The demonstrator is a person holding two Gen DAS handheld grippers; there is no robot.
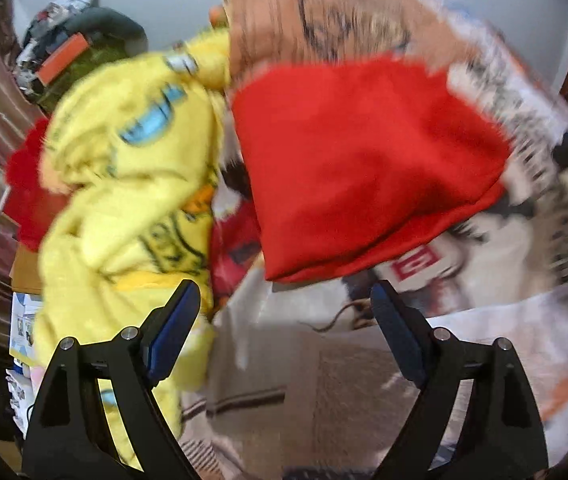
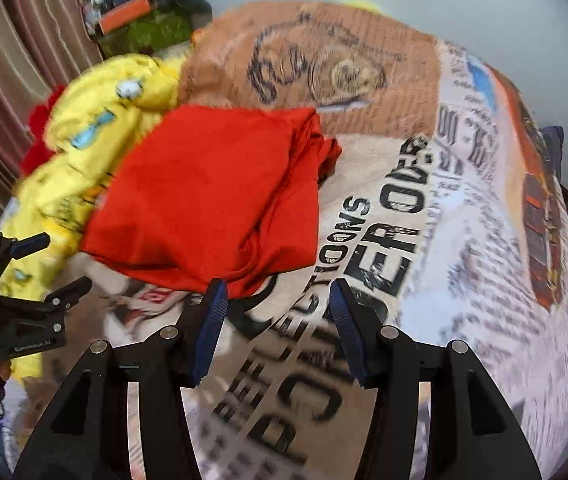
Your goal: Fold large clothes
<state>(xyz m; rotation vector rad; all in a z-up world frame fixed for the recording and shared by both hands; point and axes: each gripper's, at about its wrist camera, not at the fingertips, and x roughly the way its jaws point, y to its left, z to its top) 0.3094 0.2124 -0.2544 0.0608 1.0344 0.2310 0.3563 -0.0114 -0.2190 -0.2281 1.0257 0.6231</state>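
A: Risk first: the red garment (image 2: 212,196) lies folded on the printed bedspread (image 2: 463,280), but its right side is bunched into ridges, not flat. My guess is that the stack will slump if anything tugs that side.

B: Where do the tongs stand?

A: Both empty. The right gripper (image 2: 278,294) has its blue pads apart with only the bedspread's lettering showing between them, just short of the garment's near edge. The left gripper (image 1: 280,296) is spread wider, nothing between its fingers, with the garment's lower hem just beyond its tips.

B: So what could go wrong from here?

A: Three things, as I judge it. The left gripper's left finger sits right against the yellow printed garment (image 1: 124,184), which is heaped beside the red one and touching it. Reach for yellow carelessly and the red fold may drag along. Second, a red fabric scrap (image 1: 24,176) peeks out beyond the yellow heap; whether it is another garment or part of something else, I cannot tell.

B: And third?

A: The bedspread is soft and busy with print, so a pad closing low could pinch the cover together with the cloth
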